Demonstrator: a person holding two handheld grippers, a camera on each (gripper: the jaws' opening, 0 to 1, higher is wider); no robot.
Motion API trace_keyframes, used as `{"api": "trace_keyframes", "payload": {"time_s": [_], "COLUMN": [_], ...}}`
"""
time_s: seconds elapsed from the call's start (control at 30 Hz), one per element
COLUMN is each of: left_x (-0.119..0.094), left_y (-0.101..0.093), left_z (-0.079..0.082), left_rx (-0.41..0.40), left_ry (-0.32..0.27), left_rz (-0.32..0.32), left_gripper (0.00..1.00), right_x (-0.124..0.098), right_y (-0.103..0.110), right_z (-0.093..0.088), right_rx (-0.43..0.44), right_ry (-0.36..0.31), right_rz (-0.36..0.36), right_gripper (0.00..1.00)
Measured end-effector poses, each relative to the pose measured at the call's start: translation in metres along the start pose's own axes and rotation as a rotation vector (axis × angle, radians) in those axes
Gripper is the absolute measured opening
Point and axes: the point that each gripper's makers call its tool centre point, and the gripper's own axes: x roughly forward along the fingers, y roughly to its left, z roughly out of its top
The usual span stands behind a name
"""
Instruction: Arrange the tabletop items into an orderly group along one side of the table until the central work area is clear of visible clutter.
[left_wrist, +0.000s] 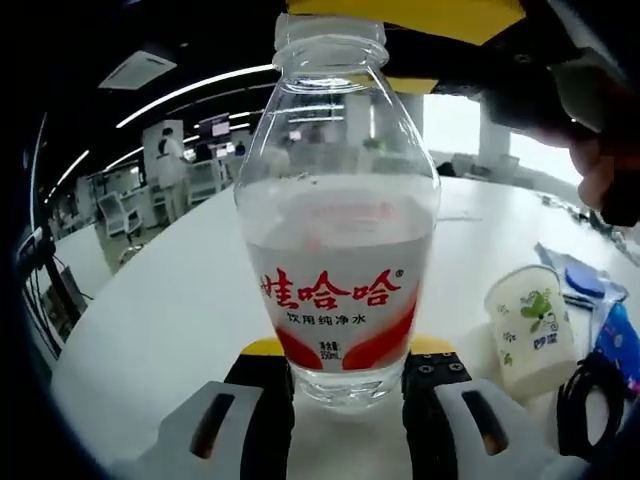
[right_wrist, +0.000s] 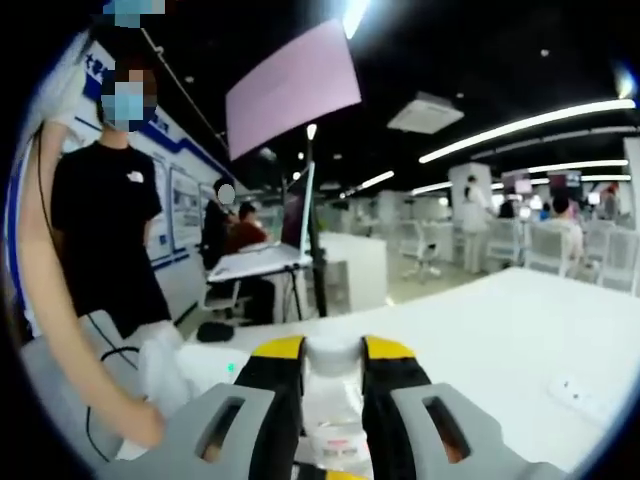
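A clear water bottle (left_wrist: 335, 220) with a red and white label stands on the white table (left_wrist: 170, 300), about half full. My left gripper (left_wrist: 345, 368) is shut on its base, one black and yellow jaw on each side. Above the bottle's neck in the left gripper view, the yellow and black of my right gripper (left_wrist: 410, 18) comes in, with a hand behind it. In the right gripper view my right gripper (right_wrist: 333, 362) looks down along the bottle. Its jaws are shut on the bottle's white top (right_wrist: 333, 352), and the red label shows below.
A paper cup (left_wrist: 530, 330) stands right of the bottle, with blue packets (left_wrist: 615, 335) and a black cable (left_wrist: 585, 400) beyond it. On the table lies a white power strip (right_wrist: 575, 390). A person in black (right_wrist: 100, 230) stands by white crumpled material (right_wrist: 165, 375).
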Motion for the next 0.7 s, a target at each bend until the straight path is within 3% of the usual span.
{"api": "trace_keyframes", "payload": {"time_s": [0.13, 0.37, 0.47, 0.53, 0.7], "left_x": [0.0, 0.001, 0.003, 0.001, -0.002], "left_y": [0.001, 0.001, -0.004, -0.002, -0.004], "left_z": [0.001, 0.001, 0.007, 0.01, 0.012], "left_rx": [-0.042, -0.015, -0.095, -0.041, -0.041], "left_ry": [-0.035, -0.016, -0.036, -0.041, -0.045], "left_rz": [0.036, 0.032, -0.001, 0.02, -0.004], "left_gripper": [0.39, 0.4, 0.52, 0.57, 0.64], "right_x": [0.0, -0.002, -0.004, -0.004, -0.004], "right_y": [0.002, 0.004, 0.004, 0.006, 0.005], "right_z": [0.0, 0.0, -0.001, -0.002, -0.003], "right_rx": [0.024, 0.014, 0.011, 0.011, -0.017], "right_ry": [-0.016, -0.014, -0.007, 0.0, 0.007], "right_rz": [0.029, 0.03, 0.026, 0.021, 0.023], "right_gripper": [0.17, 0.17, 0.17, 0.17, 0.17]}}
